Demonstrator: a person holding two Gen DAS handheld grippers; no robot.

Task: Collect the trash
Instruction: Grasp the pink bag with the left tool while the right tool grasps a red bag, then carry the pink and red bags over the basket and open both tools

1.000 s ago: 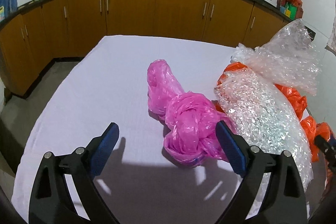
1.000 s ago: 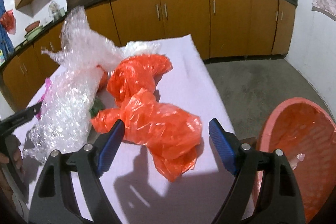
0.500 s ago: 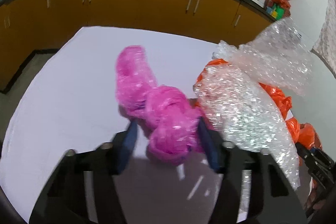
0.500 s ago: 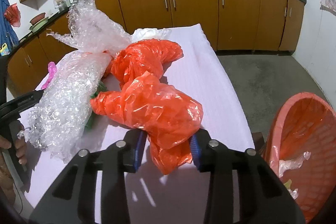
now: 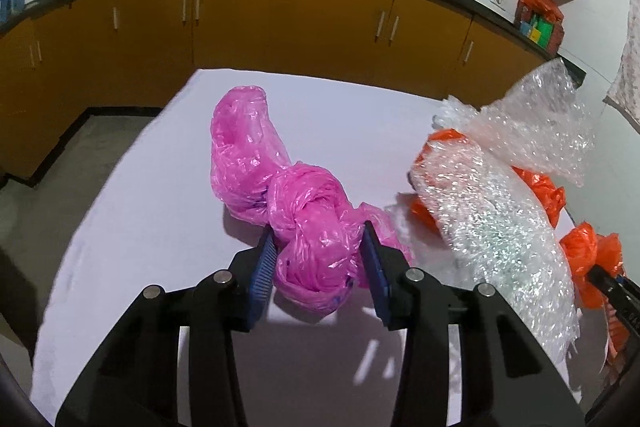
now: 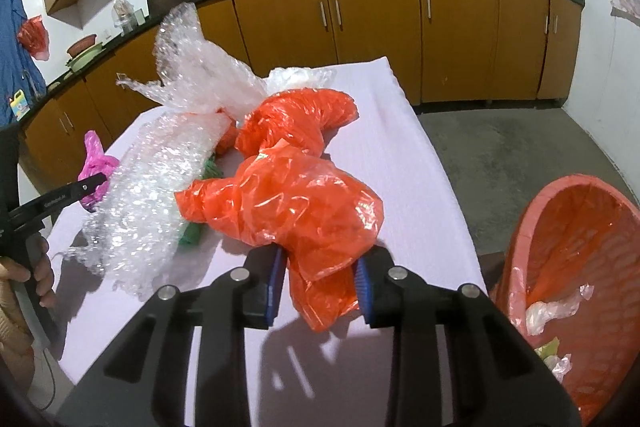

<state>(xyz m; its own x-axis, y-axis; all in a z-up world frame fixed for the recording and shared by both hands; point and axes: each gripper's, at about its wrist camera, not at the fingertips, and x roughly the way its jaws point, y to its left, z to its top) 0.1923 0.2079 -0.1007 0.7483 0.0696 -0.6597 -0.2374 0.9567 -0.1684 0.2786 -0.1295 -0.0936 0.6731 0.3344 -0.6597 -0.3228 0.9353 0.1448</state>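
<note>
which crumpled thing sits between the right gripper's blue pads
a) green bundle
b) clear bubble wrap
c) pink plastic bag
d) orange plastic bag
d: in the right wrist view the right gripper has just closed its blue pads onto the crumpled orange plastic bag.

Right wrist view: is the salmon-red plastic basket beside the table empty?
No, the salmon-red plastic basket already holds crumpled clear plastic scraps at its bottom.
</note>
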